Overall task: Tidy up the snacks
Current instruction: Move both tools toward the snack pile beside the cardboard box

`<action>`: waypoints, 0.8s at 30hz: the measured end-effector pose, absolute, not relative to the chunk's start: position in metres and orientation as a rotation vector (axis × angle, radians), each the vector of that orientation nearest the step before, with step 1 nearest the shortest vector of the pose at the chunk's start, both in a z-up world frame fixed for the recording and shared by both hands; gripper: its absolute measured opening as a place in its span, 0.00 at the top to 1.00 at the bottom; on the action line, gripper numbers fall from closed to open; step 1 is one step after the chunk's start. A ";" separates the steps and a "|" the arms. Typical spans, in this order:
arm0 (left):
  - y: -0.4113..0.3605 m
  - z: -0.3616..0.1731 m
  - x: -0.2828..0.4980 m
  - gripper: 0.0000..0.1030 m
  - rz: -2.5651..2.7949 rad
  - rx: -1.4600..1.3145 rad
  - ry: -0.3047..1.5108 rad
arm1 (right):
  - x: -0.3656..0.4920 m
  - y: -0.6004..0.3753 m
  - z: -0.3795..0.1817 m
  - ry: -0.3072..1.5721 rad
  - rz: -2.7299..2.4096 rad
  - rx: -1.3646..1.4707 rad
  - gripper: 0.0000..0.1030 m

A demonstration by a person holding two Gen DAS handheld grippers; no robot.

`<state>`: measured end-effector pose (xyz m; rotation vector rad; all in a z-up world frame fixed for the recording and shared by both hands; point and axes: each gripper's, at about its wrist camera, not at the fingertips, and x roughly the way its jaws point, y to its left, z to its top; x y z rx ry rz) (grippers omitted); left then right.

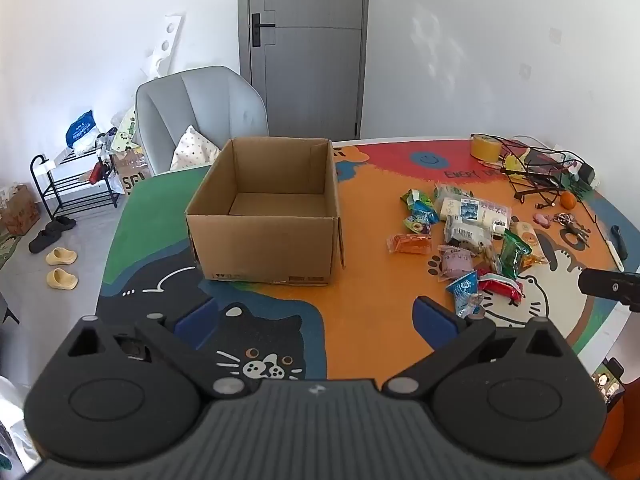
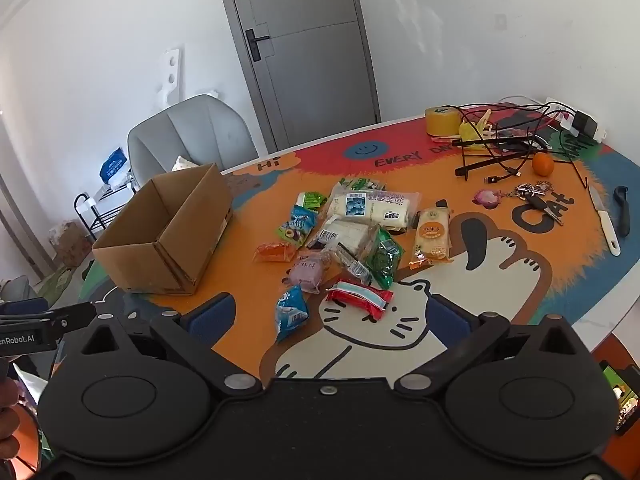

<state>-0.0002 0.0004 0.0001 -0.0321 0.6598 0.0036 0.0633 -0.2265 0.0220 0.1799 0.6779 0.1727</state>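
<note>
An empty open cardboard box (image 1: pixel 264 216) (image 2: pixel 168 232) stands on the cartoon-cat table mat (image 1: pixel 360 312). To its right lies a loose pile of wrapped snacks (image 1: pixel 464 236) (image 2: pixel 352 236), among them a red pack (image 2: pixel 360 296), a small blue pouch (image 2: pixel 291 312) and a long white pack (image 2: pixel 372 210). My left gripper (image 1: pixel 316 326) hovers open above the mat, in front of the box, with nothing between its blue pads. My right gripper (image 2: pixel 330 318) is open too, low over the near edge of the pile, with the red pack and blue pouch just ahead of it.
At the table's far right lie a tape roll (image 2: pixel 442 120), tangled black cables (image 2: pixel 504 144), an orange (image 2: pixel 543 164), keys (image 2: pixel 532 194) and a white knife (image 2: pixel 604 220). A grey chair (image 1: pixel 200 116) stands behind the box. Slippers (image 1: pixel 60 268) and a black rack (image 1: pixel 72 184) are on the floor at left.
</note>
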 end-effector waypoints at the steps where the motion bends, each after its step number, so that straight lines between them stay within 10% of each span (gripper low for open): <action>1: 0.001 0.000 0.000 0.00 -0.001 -0.035 0.661 | 0.064 -0.227 0.022 0.678 0.173 0.180 0.00; 24: -0.010 -0.003 -0.004 0.00 -0.027 -0.010 0.691 | 0.059 -0.227 0.019 0.691 0.155 0.160 0.00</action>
